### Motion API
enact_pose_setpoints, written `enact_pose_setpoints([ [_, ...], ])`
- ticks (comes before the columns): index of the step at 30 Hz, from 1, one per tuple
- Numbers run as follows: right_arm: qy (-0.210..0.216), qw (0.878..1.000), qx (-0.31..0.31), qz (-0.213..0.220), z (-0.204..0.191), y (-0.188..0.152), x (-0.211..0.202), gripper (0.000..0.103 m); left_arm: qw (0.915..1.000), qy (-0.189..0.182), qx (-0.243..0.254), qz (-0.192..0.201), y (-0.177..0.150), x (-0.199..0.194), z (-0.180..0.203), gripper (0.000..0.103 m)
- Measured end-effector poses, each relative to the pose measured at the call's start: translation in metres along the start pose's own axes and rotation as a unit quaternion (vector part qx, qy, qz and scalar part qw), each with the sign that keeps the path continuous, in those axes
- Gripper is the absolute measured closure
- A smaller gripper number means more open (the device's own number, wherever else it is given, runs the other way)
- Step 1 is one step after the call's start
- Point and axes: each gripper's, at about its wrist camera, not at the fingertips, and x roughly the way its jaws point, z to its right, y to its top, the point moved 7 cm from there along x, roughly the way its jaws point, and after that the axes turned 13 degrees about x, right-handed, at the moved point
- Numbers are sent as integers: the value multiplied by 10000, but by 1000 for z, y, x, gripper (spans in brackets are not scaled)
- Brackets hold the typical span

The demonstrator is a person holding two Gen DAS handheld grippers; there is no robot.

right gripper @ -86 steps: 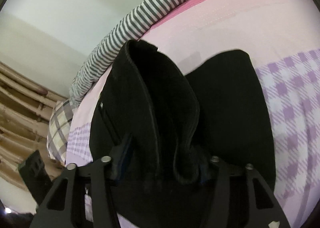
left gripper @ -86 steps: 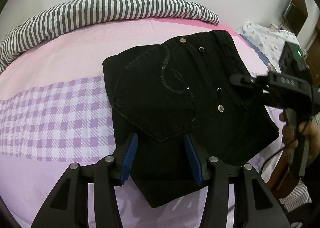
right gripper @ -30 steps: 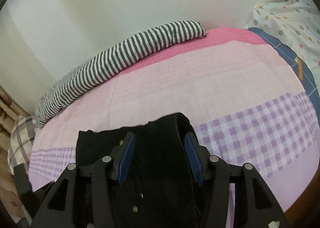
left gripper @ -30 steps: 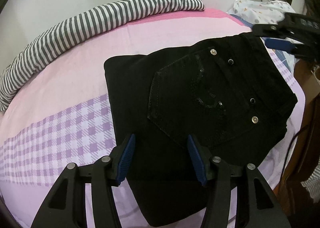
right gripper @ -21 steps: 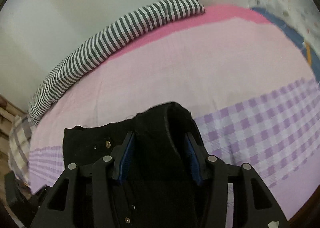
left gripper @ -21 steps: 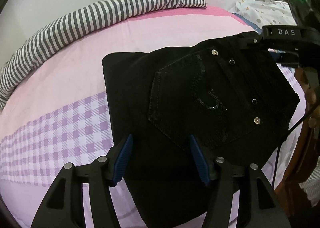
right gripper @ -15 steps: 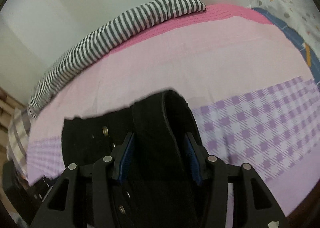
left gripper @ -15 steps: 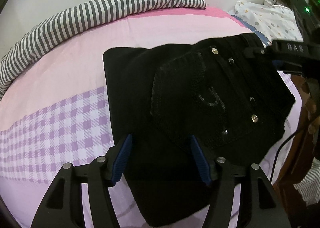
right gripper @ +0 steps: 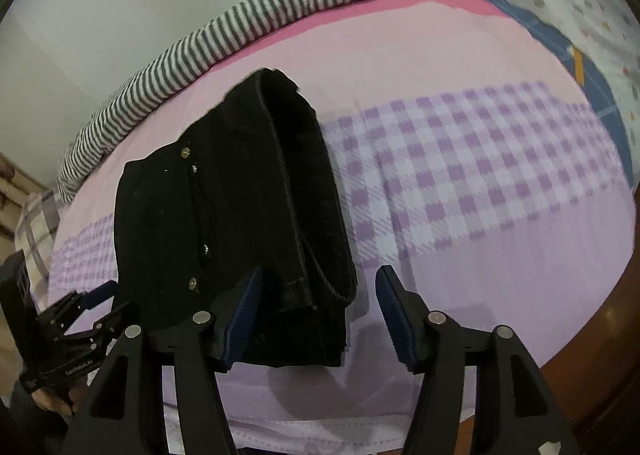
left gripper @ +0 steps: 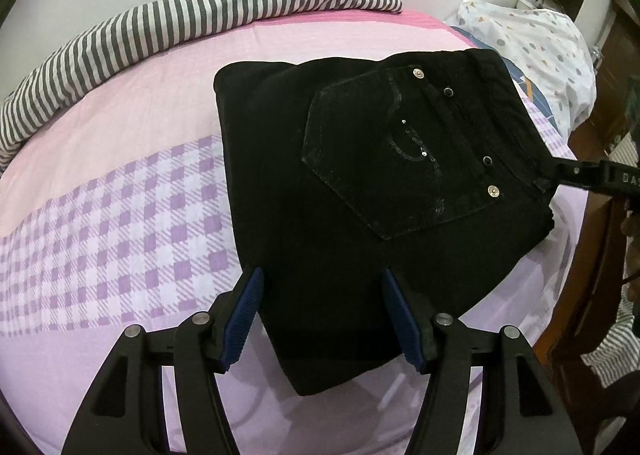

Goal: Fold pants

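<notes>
R gripper point(left gripper: 560, 171) marked "DAS…" (cut off) | both jaws apart, L gripper point(left gripper: 322, 315) too | folded black pants point(left gripper: 360, 195) on bed point(left gripper: 120, 195) | striped blanket point(left gripper: 160, 31) behind.

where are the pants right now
The pants lie folded on the pink bedsheet ahead of the open left claw, near the bed's right edge.

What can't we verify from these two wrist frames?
- Underside folds of the black pants: hidden by the top layer, both views.
- Near hem: in the left wrist view it runs behind the left tongs.
- Right tongs: open, waistband corner between them; contact with the pads unclear, black cloth blends with the shadow.
- Bed front edge: cut off by the fisheye rim.
</notes>
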Motion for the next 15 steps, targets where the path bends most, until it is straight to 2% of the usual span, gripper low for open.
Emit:
enact_pose_setpoints([
  [6,272,9992,259,-149,9,0,6,46,9996,-215,-176,-5,-1,-6,-10,39],
  [9,709,9956,494,-374,12,1,5,46,9967,-576,-567,106,-2,-16,-24,39],
  [13,1448,9814,1000,-768,25,1,9,45,9884,-970,-1160,170,-6,-22,-47,39],
  [15,1643,9759,1137,-875,30,0,11,45,9840,-1110,-1389,144,-8,-21,-55,39],
])
